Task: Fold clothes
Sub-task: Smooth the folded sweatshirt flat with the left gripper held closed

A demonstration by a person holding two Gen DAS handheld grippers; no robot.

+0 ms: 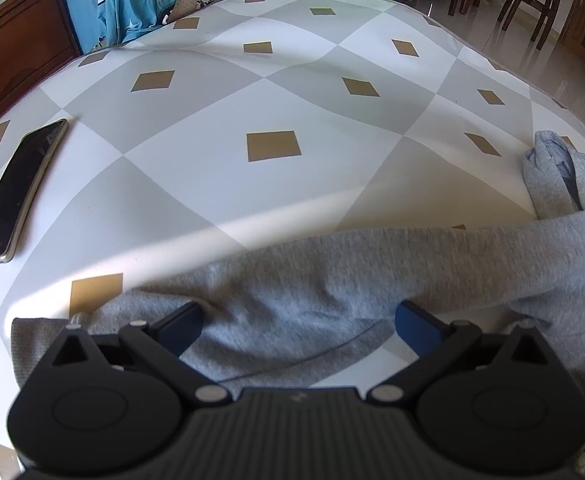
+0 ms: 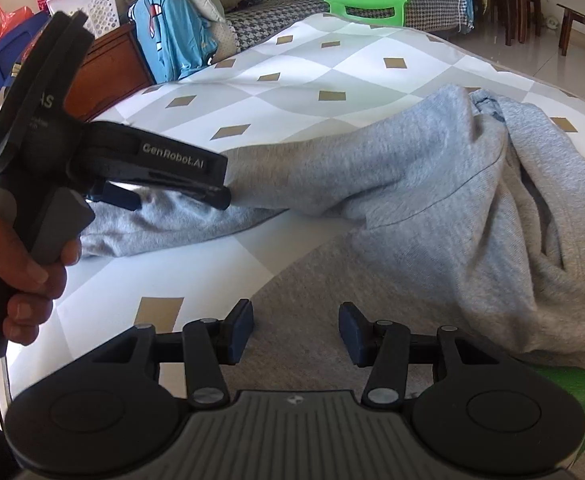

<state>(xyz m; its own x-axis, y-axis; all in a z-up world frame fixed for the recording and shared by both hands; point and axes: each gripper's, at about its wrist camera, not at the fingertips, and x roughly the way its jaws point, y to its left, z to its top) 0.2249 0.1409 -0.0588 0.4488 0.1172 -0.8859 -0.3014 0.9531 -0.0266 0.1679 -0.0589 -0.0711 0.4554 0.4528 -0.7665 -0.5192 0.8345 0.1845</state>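
2 grippers work on 1 grey sweatshirt (image 2: 432, 200) lying rumpled on the checked worktop (image 1: 212, 168). The left gripper (image 1: 298, 332) hovers over a sleeve with its jaws wide and nothing pinched; the right gripper (image 2: 295, 330) stands half open over bare cloth. The sleeve's long axis runs across the near edge, cuff toward the phone (image 1: 16, 196). A good step would flatten the bunched body before folding.

A table under a diamond-patterned cloth (image 1: 276, 92) bears a phone (image 1: 16, 192) and a crumpled grey garment (image 2: 452, 200).
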